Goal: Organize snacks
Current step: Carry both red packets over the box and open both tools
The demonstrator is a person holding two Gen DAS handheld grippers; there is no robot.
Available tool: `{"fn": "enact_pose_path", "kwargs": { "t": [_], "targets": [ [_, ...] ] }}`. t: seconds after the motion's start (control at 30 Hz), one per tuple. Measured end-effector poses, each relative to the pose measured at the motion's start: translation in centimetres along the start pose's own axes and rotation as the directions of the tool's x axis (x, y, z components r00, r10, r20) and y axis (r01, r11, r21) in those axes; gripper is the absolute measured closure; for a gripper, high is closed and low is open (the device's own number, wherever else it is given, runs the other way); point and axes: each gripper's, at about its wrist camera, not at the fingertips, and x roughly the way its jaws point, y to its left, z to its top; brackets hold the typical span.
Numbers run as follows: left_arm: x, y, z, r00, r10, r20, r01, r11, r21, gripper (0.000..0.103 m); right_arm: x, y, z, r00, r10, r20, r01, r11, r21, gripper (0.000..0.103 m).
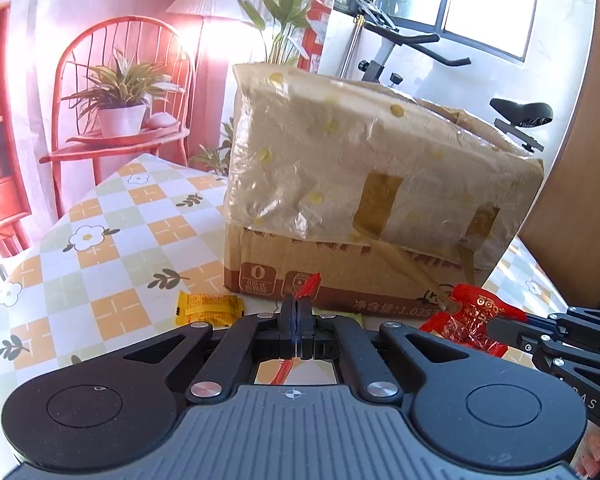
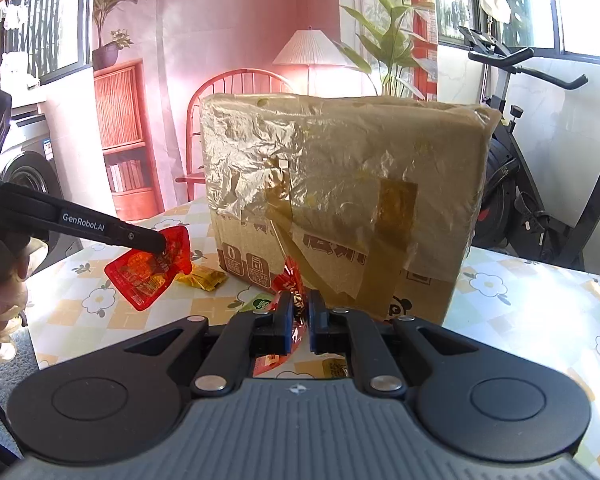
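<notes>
The left gripper was clamped on a red snack packet, held above the checkered tablecloth at 9 o'clock from the taped cardboard box. A yellow packet lay below. The right gripper pinched another red wrapper, probably candy, at the box's 6 o'clock.

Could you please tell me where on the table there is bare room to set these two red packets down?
Bare checked cloth lies open left of the cardboard box, beyond the yellow packet; another patch lies right of the box. The strip directly before the box is crowded with wrappers and both grippers.
</notes>
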Motion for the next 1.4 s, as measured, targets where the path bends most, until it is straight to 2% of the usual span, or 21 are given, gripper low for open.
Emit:
{"fn": "enact_pose_path", "kwargs": {
  "t": [0.27,0.47,0.67,0.77,0.97,1.1,1.3,1.33,1.4],
  "targets": [
    [-3.3,-0.5,4.6,0.989,-0.018,0.145,0.015,1.000,0.024,0.102,-2.5,-0.4,3.6,0.990,-0.050,0.134,0.054,0.998,-0.026,0.095],
    [-5.1,-1.8,9.6,0.964,-0.061,0.259,0.048,0.997,0.055,0.101,-4.3,-1.5,8.2,0.967,-0.081,0.243,0.092,0.995,-0.035,0.095],
    [-3.9,-3.7,14.9,0.943,-0.098,0.317,0.077,0.994,0.080,0.101,-2.4,-3.2,13.2,0.955,-0.124,0.271,0.147,0.987,-0.067,0.095],
    [-1.8,-4.5,17.0,0.946,-0.102,0.307,0.076,0.992,0.097,0.101,-0.1,-4.7,15.2,0.956,-0.157,0.248,0.173,0.984,-0.047,0.095],
    [3.8,-5.3,19.5,0.970,-0.060,0.236,0.036,0.994,0.105,0.101,4.6,-7.0,16.6,0.966,-0.198,0.166,0.205,0.978,-0.026,0.095],
    [6.8,-5.2,19.5,0.984,-0.033,0.177,0.016,0.995,0.094,0.101,6.6,-8.3,15.8,0.971,-0.215,0.103,0.216,0.976,0.001,0.095],
    [9.0,-5.0,18.5,0.994,-0.017,0.112,0.004,0.993,0.115,0.100,7.9,-10.2,14.2,0.974,-0.226,0.025,0.225,0.974,0.037,0.094],
    [9.1,-4.9,18.4,0.994,-0.015,0.106,0.003,0.993,0.117,0.098,7.8,-10.4,14.0,0.974,-0.224,0.017,0.223,0.974,0.043,0.093],
    [9.1,-4.5,18.3,0.996,-0.027,0.090,0.017,0.994,0.109,0.083,7.5,-10.8,13.9,0.977,-0.213,0.012,0.212,0.975,0.061,0.074]
  ]
}}
